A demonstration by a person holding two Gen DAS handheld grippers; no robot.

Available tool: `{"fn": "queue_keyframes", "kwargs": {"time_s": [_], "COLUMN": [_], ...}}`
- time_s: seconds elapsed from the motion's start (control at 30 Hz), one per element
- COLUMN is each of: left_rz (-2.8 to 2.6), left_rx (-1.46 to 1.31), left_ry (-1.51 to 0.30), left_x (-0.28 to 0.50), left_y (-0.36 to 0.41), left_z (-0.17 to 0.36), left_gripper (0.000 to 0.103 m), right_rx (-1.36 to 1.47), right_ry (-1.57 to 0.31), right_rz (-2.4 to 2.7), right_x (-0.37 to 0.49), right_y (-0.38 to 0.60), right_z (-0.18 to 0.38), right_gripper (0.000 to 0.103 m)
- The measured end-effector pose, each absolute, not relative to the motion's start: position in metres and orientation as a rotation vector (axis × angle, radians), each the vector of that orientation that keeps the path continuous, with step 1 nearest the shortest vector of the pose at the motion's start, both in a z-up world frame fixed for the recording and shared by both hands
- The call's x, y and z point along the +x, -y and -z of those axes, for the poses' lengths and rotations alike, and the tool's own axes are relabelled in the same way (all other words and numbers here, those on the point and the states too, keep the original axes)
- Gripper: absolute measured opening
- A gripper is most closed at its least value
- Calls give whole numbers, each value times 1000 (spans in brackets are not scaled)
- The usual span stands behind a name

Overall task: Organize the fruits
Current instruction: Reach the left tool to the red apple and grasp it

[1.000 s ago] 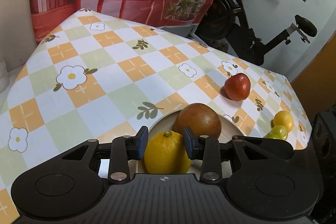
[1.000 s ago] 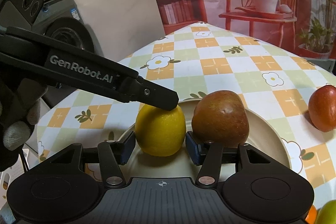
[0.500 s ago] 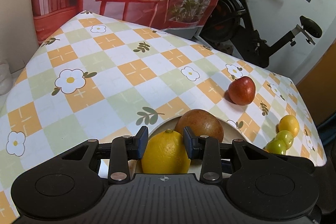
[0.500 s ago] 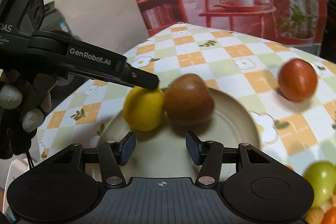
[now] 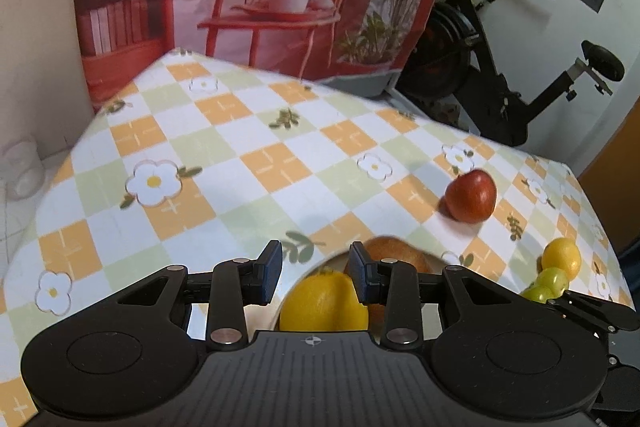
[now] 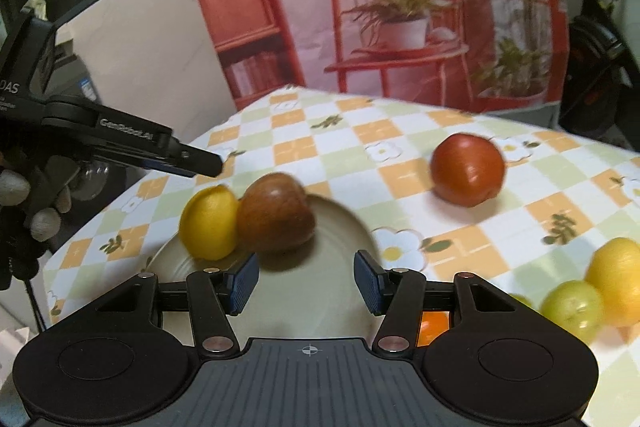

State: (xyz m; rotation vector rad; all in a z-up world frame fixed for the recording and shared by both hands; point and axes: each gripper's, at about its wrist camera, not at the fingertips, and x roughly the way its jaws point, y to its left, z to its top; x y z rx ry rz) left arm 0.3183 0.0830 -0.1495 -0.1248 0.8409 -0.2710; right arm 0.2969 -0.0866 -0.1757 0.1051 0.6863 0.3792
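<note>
A yellow lemon (image 5: 324, 299) (image 6: 208, 223) and a brown apple (image 5: 394, 251) (image 6: 276, 213) lie touching on a beige plate (image 6: 332, 287). A red apple (image 5: 472, 197) (image 6: 468, 169) sits on the checked tablecloth beyond the plate. My left gripper (image 5: 315, 267) hovers just above the lemon. Its jaws stand narrowly apart with nothing between them. The right wrist view shows it from the side (image 6: 200, 163), clear of the lemon. My right gripper (image 6: 306, 283) is open over the bare near part of the plate, holding nothing.
A yellow citrus (image 6: 618, 279) (image 5: 562, 259), green fruits (image 6: 572, 307) (image 5: 552, 281) and a small orange fruit (image 6: 432, 327) cluster at the table's right. A gloved hand (image 6: 24, 203) holds the left gripper. An exercise bike (image 5: 500, 87) stands behind the table.
My right gripper has swung right and back from the lemon, bringing the red apple and small fruits into view. The left gripper has tipped upward, so the lemon sits lower behind its fingers.
</note>
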Motion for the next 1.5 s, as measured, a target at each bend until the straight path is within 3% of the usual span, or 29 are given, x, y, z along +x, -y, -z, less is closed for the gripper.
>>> {"fn": "queue_keyframes", "kwargs": {"time_s": [0.8,1.0,1.5], "left_rz": [326,363,369], "left_rx": [-46,-37,-143], "left_ry": [-611,-649,-834], "left_x": [334,353,421], "left_y": [-10,10,30], "left_z": [80,93,142], "left_gripper": [40,40,39], "right_rx": [101,77,7], "right_ry": [-542,-581,-709], "right_rz": [-161,-181,-303], "right_x": [328,347,419], "right_y": [208,211,181], "right_z": [139,146,171], "right_gripper": [50,51,70]}}
